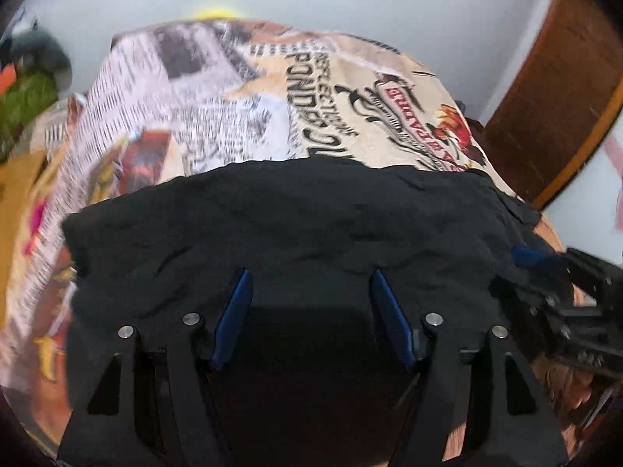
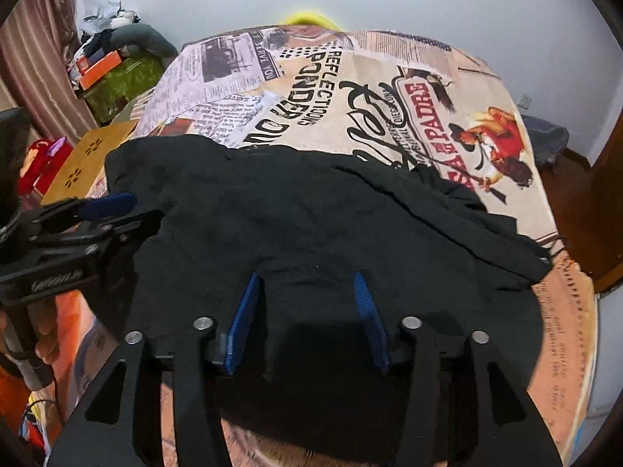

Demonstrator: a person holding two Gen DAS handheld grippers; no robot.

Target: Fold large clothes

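Observation:
A black garment (image 1: pixel 303 218) lies spread and wrinkled across the near part of a bed, with a bunched fold along its right edge (image 2: pixel 486 229). My left gripper (image 1: pixel 309 272) hovers over its near-left part, blue pads apart and nothing pressed between them. The left gripper also shows at the left edge of the right wrist view (image 2: pixel 132 210). My right gripper (image 2: pixel 307 275) stands open over the near-right part, with a loose ridge of the black cloth rising between its pads. It appears too in the left wrist view, at the garment's right edge (image 1: pixel 521 268).
The bedspread (image 2: pixel 389 89) has a newspaper and poster print and fills the far half of the bed. A wooden stool (image 2: pixel 85 159) and cluttered shelves (image 2: pixel 113 74) stand at the left. A brown wooden door (image 1: pixel 564 89) is at the right, a pale wall behind.

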